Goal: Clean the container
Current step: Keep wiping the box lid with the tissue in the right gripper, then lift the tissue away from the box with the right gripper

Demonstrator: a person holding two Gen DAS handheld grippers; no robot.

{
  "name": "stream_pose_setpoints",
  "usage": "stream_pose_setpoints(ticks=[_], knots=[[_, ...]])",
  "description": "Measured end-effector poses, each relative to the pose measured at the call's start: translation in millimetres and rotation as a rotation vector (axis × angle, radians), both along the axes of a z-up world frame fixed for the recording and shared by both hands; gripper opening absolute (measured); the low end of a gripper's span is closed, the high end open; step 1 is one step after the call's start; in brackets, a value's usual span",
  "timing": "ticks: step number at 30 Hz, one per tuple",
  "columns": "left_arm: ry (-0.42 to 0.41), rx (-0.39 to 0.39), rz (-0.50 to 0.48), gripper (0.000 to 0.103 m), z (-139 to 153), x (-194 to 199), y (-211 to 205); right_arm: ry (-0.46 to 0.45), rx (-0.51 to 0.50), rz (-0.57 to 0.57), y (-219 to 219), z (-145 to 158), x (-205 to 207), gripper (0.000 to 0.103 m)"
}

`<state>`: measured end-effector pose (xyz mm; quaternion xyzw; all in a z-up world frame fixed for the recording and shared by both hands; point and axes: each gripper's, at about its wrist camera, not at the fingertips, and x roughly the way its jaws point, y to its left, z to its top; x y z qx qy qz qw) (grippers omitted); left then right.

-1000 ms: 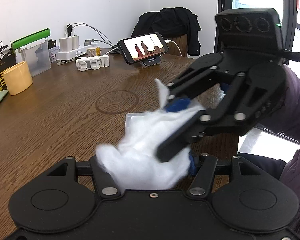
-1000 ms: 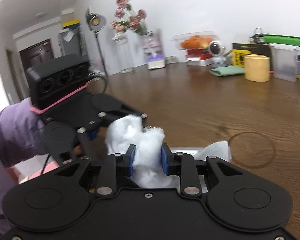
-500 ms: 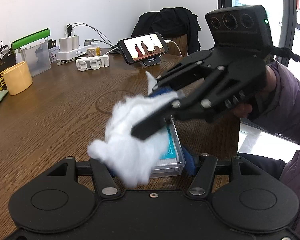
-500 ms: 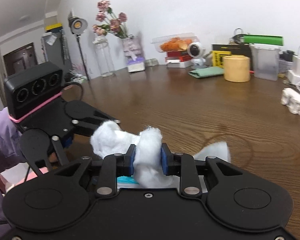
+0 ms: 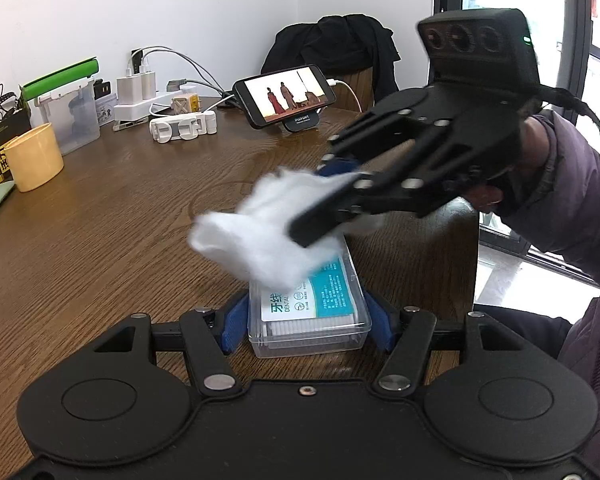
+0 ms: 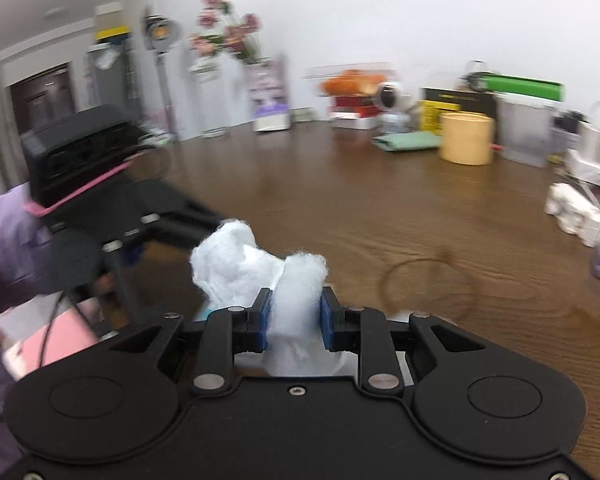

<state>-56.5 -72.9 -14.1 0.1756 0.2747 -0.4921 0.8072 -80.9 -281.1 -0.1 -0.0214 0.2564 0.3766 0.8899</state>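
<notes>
A clear plastic container (image 5: 312, 312) with a white and teal label rests on the brown table. My left gripper (image 5: 306, 322) is shut on its two sides with blue pads. My right gripper (image 5: 320, 208) is shut on a white cotton wad (image 5: 268, 232) and holds it over the container's far end, touching the lid. In the right wrist view the wad (image 6: 276, 280) sits pinched between the blue pads of the right gripper (image 6: 296, 316). The left gripper's body (image 6: 112, 216) shows at the left there, blurred.
A phone on a stand (image 5: 286, 96), a white power strip (image 5: 140, 100), a white folded holder (image 5: 182, 128), a yellow cup (image 5: 34, 158) and a clear box with a green lid (image 5: 68, 108) stand along the far side. The table's right edge (image 5: 476, 248) is close.
My right gripper has lifted and moved back with the cotton wad, away from the near end of the container. The label, covered before, now shows. The left gripper has kept its hold.
</notes>
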Motion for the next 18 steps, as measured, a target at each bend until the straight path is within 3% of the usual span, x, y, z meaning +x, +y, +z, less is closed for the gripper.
stream_pose_setpoints(ticks=[7, 11, 18], knots=[[0.001, -0.001, -0.001, 0.06, 0, 0, 0, -0.027, 0.015, 0.097, 30, -3, 0, 0.028], [0.001, -0.002, -0.001, 0.06, -1, 0, 2, -0.028, -0.021, 0.148, 25, 1, -14, 0.027], [-0.001, 0.0, 0.002, 0.06, -1, -2, 0, -0.051, -0.066, -0.098, -17, 5, -8, 0.026]])
